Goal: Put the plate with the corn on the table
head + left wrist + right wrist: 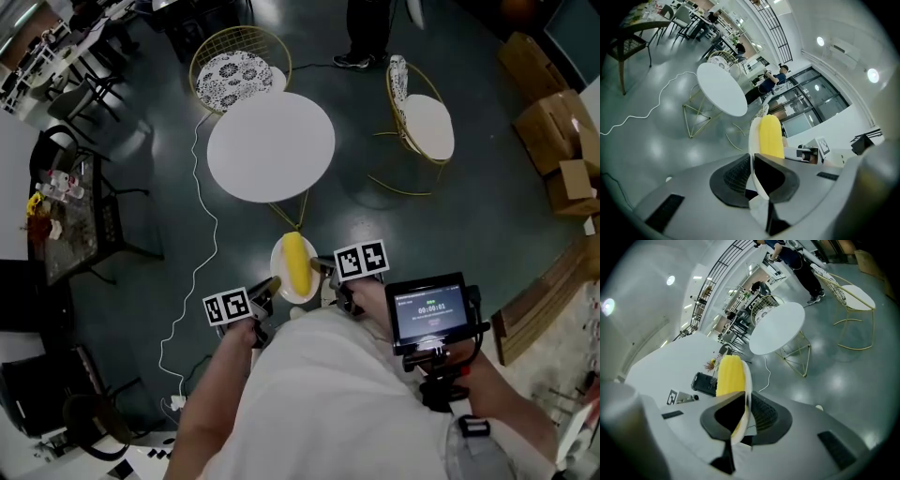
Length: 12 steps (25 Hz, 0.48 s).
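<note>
A small white plate (279,279) carries a yellow corn cob (296,262) and hangs in the air in front of me, short of the round white table (271,145). My left gripper (265,290) is shut on the plate's left rim, and my right gripper (324,268) is shut on its right rim. In the left gripper view the plate (753,140) stands edge-on between the jaws with the corn (771,137) beyond. The right gripper view shows the plate's rim (747,380) clamped and the corn (728,375) beside it, with the table (777,328) ahead.
Two gold wire chairs (239,67) (424,122) stand by the table. A white cable (192,272) trails over the dark floor at the left. Cardboard boxes (553,131) lie at the right. A person's feet (356,58) show beyond the table.
</note>
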Each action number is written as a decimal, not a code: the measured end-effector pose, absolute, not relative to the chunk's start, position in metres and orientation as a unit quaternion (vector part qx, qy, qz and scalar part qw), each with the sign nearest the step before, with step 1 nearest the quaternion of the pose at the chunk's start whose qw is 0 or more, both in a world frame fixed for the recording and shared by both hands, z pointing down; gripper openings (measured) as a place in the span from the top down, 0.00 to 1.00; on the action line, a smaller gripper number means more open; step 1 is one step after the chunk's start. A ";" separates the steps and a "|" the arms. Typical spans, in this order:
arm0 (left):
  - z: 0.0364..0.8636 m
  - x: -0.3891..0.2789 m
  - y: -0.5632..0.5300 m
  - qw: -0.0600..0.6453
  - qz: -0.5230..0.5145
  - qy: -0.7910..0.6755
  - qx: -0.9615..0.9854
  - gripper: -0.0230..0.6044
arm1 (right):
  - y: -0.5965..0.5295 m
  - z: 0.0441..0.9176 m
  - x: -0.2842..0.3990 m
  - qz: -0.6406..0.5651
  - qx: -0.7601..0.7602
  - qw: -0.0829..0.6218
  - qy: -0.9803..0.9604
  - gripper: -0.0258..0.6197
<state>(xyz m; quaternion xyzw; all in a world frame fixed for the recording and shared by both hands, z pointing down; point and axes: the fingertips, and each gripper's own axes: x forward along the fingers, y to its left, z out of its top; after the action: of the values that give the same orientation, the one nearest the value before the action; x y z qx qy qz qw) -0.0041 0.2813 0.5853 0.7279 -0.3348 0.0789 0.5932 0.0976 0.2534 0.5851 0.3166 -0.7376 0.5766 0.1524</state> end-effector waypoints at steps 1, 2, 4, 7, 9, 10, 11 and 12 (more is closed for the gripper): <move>0.586 -0.005 0.282 0.594 0.079 -0.336 0.727 0.91 | 0.254 0.585 0.097 0.577 0.315 0.153 -0.738 0.88; 0.586 -0.006 0.283 0.594 0.079 -0.339 0.726 0.91 | 0.255 0.585 0.096 0.577 0.313 0.154 -0.739 0.88; 0.585 -0.008 0.285 0.594 0.080 -0.342 0.724 0.91 | 0.256 0.583 0.093 0.576 0.309 0.155 -0.740 0.88; 0.583 -0.010 0.289 0.596 0.077 -0.344 0.721 0.91 | 0.259 0.582 0.091 0.577 0.305 0.158 -0.741 0.88; 0.581 -0.010 0.291 0.597 0.075 -0.347 0.720 0.91 | 0.260 0.581 0.090 0.577 0.302 0.161 -0.741 0.88; 0.581 -0.011 0.292 0.597 0.073 -0.349 0.719 0.91 | 0.260 0.581 0.089 0.577 0.300 0.161 -0.742 0.88; 0.581 -0.012 0.293 0.597 0.071 -0.352 0.717 0.91 | 0.260 0.582 0.088 0.577 0.298 0.162 -0.743 0.88; 0.582 -0.012 0.294 0.598 0.070 -0.354 0.716 0.91 | 0.261 0.582 0.087 0.577 0.296 0.162 -0.744 0.88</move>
<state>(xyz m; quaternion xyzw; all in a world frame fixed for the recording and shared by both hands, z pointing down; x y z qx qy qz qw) -0.0123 0.2941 0.5821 0.7160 -0.3542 0.0696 0.5975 0.0872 0.2611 0.5823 0.2958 -0.7436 0.5773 0.1622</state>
